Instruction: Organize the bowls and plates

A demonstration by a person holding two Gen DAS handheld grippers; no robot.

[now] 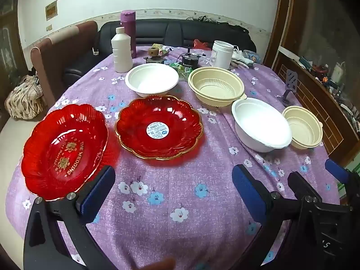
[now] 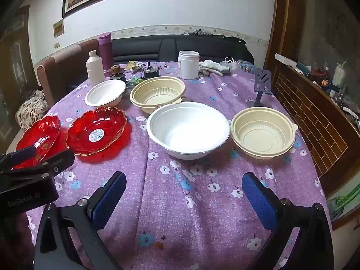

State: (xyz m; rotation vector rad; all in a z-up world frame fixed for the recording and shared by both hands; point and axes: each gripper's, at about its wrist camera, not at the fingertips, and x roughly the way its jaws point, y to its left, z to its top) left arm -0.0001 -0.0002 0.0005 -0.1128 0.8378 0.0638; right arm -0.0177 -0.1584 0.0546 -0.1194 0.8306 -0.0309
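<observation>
2 red plates (image 1: 65, 150) (image 1: 158, 126), 2 white bowls (image 1: 151, 78) (image 1: 261, 123), 2 cream bowls (image 1: 216, 85) (image 1: 302, 127) — all upright, separate, unstacked

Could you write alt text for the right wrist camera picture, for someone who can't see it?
Six empty dishes sit apart on a purple flowered tablecloth: two red plates at left, two white bowls and two cream bowls. The right hand-held gripper hangs open and empty in front, with the left hand-held gripper at the left edge. Bottles and clutter stand behind.

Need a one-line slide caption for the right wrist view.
Open right gripper hovers over a purple floral tablecloth before two red plates, two white bowls and two cream bowls.
</observation>
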